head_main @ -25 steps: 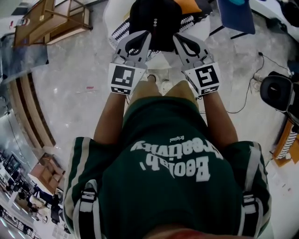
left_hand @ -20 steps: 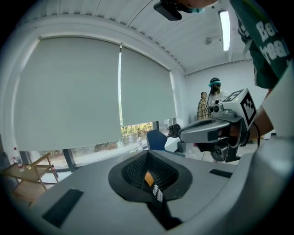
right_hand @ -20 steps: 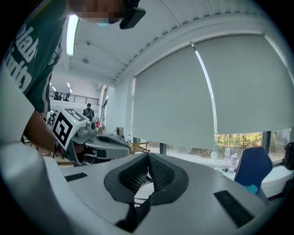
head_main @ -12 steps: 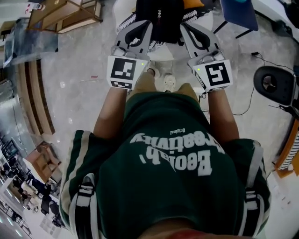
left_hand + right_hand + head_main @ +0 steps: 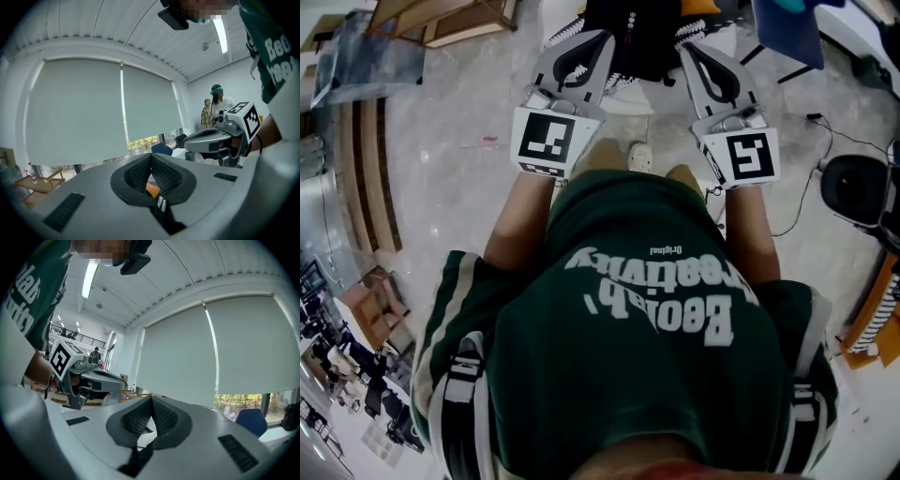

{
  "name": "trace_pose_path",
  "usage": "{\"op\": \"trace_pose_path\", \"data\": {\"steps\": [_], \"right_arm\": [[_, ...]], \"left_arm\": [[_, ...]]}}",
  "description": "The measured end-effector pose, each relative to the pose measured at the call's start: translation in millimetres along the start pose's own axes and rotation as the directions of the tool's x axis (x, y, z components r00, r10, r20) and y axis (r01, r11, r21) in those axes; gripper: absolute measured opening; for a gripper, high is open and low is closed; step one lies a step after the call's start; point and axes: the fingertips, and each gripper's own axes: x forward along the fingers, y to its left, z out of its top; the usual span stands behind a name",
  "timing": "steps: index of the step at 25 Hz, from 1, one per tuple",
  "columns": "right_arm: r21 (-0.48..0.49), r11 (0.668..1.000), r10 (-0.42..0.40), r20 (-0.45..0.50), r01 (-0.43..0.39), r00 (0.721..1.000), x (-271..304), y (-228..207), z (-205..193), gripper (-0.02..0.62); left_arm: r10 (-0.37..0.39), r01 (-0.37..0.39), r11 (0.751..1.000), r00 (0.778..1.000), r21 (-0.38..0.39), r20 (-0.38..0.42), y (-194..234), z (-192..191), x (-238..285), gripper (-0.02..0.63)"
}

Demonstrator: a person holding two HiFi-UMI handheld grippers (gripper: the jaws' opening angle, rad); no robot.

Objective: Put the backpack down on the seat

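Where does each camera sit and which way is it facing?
Head view: on the person's head, looking down at the backpack held by left gripper and right gripper; green shirt, forearms show.
Left gripper view: rides the left gripper, looking up along shut jaws at window blinds; right gripper shows.
Right gripper view: on the right gripper, likewise upward at blinds; left gripper, shirt show.
Shared: both gripper views see the blinds.

The head view looks steeply down over the person's shirt (image 5: pixel 647 375) onto the left gripper (image 5: pixel 602 39) and right gripper (image 5: pixel 686 49). Each gripper view sits close behind its own jaws, tilted up at the window blinds (image 5: pixel 79 112), and shares the other gripper and the backpack (image 5: pixel 642 47) with it.
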Motion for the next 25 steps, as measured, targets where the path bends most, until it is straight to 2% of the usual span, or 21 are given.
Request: {"op": "trace_pose_path", "data": {"steps": [5, 17, 20, 25], "right_arm": [[-0.013, 1.0, -0.007, -0.007, 0.007, 1.0, -4, 6, 2, 0.034], [-0.041, 0.999, 0.001, -0.014, -0.002, 1.0, -5, 5, -1, 0.034], [-0.046, 0.999, -0.006, 0.012, 0.006, 1.0, -3, 3, 3, 0.034], [-0.003, 1.0, -0.028, -0.042, 0.028, 0.999, 1, -1, -1, 0.033]], "left_arm": [[-0.019, 0.019, 1.0, 1.0, 0.01, 0.0, -9, 1, -6, 0.017], [-0.006, 0.006, 1.0, 1.0, -0.001, -0.003, -8, -4, -5, 0.017], [-0.006, 0.006, 1.0, 1.0, 0.004, -0.008, -8, -4, -6, 0.017], [0.008, -0.008, 1.0, 1.0, 0.005, -0.013, 2, 0, -5, 0.017]]}}
